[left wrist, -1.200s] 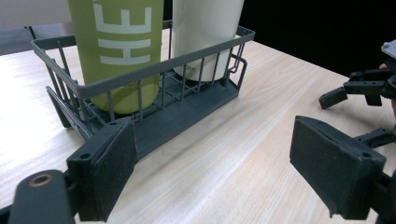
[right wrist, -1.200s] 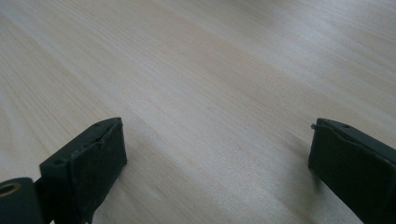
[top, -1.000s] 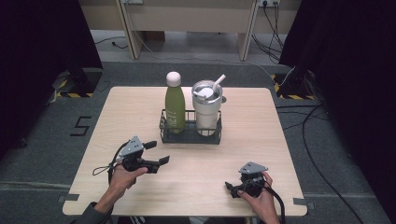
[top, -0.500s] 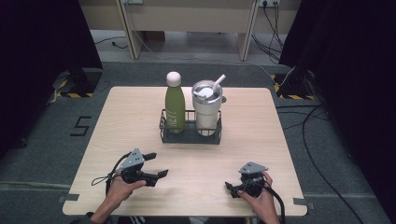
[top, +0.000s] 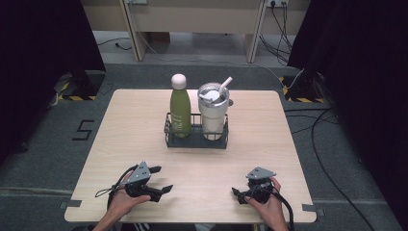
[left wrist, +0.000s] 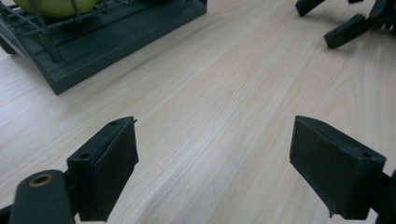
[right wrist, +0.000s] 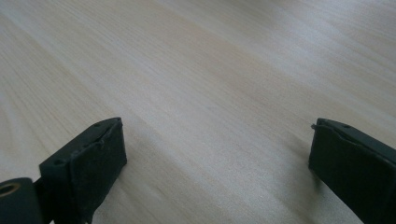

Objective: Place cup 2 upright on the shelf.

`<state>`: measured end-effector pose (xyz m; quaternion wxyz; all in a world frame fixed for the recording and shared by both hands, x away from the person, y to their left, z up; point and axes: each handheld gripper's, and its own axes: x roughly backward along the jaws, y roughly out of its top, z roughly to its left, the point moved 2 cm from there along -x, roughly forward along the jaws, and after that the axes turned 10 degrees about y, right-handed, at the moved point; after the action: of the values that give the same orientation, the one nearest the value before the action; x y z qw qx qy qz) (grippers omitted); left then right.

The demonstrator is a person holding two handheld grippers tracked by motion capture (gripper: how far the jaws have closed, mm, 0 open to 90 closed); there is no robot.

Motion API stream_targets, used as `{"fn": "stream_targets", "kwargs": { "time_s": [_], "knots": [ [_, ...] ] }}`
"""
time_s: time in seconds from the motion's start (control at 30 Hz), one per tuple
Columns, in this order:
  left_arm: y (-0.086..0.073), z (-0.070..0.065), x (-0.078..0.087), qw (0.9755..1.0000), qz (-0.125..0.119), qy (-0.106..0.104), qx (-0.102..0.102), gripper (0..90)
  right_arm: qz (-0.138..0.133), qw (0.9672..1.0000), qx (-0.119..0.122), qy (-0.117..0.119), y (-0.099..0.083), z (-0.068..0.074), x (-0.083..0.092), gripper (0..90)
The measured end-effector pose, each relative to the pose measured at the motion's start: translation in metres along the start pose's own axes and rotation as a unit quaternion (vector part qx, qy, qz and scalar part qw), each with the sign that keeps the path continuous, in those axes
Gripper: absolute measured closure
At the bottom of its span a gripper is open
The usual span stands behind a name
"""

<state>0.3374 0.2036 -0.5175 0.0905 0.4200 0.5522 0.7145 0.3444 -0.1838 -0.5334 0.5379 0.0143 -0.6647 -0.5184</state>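
The olive-green metal bottle with a cream cap and the white lidded tumbler with a straw are stood upright, side by side, in the dark wire caddy mid-table. Both the left gripper and right gripper are rested low near the table's front edge, jaws parted, nothing held. Probably best if the bottle gets approached level and squeezed below its shoulder. The pale wood-grain tabletop is surrounded by grey carpet and trailing cables.
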Motion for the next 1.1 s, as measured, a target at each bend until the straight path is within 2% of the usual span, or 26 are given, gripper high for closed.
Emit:
{"fn": "stream_targets", "kwargs": {
  "time_s": [0.2, 0.3, 0.4, 0.53, 0.77, 0.8, 0.87, 0.9, 1.1],
  "knots": [
    [-0.008, -0.001, 0.004, 0.9997, 0.018, 0.011, -0.016, 15.0, 0.000, 1.0000, 0.000, 0.001, 0.000, 0.000, 0.000, 4.4],
    [-0.012, -0.001, 0.005, 0.9985, 0.036, 0.019, -0.036, 15.0, 0.000, 1.0000, 0.001, 0.001, 0.000, 0.000, 0.000, 4.4],
    [-0.016, -0.002, 0.005, 0.9983, 0.048, 0.012, -0.030, 15.1, 0.000, 1.0000, 0.001, 0.002, 0.000, 0.000, 0.000, 4.4],
    [-0.020, -0.004, 0.005, 0.9970, 0.065, 0.012, -0.041, 15.1, 0.000, 1.0000, 0.001, 0.002, 0.000, 0.000, 0.000, 4.4],
    [-0.026, -0.004, 0.008, 0.9962, 0.077, 0.014, -0.038, 15.1, 0.000, 1.0000, 0.002, 0.002, 0.000, 0.000, 0.000, 4.4],
    [-0.027, -0.004, 0.009, 0.9954, 0.084, 0.017, -0.041, 15.1, 0.000, 1.0000, 0.002, 0.002, 0.000, 0.000, 0.000, 4.4],
    [-0.027, -0.005, 0.009, 0.9952, 0.088, 0.023, -0.036, 14.7, 0.001, 1.0000, 0.003, 0.002, 0.000, 0.000, 0.000, 4.4],
    [-0.028, -0.005, 0.009, 0.9951, 0.093, 0.025, -0.022, 14.6, 0.001, 1.0000, 0.003, 0.003, 0.000, 0.001, 0.000, 4.4],
    [-0.029, -0.004, 0.009, 0.9951, 0.094, 0.023, -0.018, 13.8, 0.001, 1.0000, 0.003, 0.002, 0.000, 0.001, 0.000, 4.4]
  ]
}}
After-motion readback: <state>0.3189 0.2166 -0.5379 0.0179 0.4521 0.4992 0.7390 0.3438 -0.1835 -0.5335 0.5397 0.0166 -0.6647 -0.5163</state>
